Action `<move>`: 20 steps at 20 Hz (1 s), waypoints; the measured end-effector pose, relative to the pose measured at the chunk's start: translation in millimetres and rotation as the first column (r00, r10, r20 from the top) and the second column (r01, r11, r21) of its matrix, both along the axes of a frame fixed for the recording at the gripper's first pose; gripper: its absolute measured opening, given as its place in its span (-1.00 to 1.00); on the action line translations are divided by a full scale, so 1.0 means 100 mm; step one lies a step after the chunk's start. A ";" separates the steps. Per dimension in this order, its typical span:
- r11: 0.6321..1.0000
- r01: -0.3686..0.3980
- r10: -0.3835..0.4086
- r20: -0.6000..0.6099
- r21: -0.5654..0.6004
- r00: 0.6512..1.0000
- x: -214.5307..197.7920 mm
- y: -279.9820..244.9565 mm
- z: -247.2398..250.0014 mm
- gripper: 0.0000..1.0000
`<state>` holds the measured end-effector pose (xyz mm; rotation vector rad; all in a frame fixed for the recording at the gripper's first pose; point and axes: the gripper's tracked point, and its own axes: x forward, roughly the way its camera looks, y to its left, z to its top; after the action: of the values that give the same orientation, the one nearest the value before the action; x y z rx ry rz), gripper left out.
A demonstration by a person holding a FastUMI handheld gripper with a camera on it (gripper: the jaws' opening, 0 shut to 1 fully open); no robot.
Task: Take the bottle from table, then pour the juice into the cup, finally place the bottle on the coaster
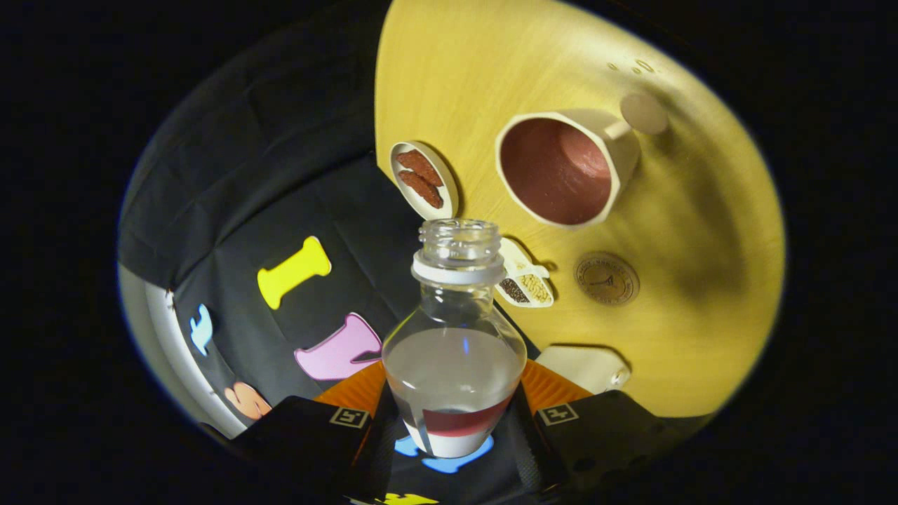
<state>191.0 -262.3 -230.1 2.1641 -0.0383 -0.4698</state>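
One bottle [454,337], one cup [561,168], one coaster [607,278], two small dishes [424,179]; gripper [454,421] fingers clamped on bottle.

Recording booth: black cloth wall [280,182], wooden table [449,84].

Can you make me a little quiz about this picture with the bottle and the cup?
1. True or false: the bottle has its cap on.
2. What holds the bottle? A) a bare hand B) the gripper C) nothing
3. Fill in: the small dish beside the cup holds two brown ____.

Key:
1. False. Its mouth is open.
2. B. Both fingers press on the bottle's sides.
3. Snack pieces. Exactly what they are is hard to tell.
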 end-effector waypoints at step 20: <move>-0.210 -0.503 0.229 -0.542 -0.839 0.809 -0.73 0.95 -0.61 0.44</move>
<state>118.1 -166.9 -291.0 0.4207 0.3107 -0.1184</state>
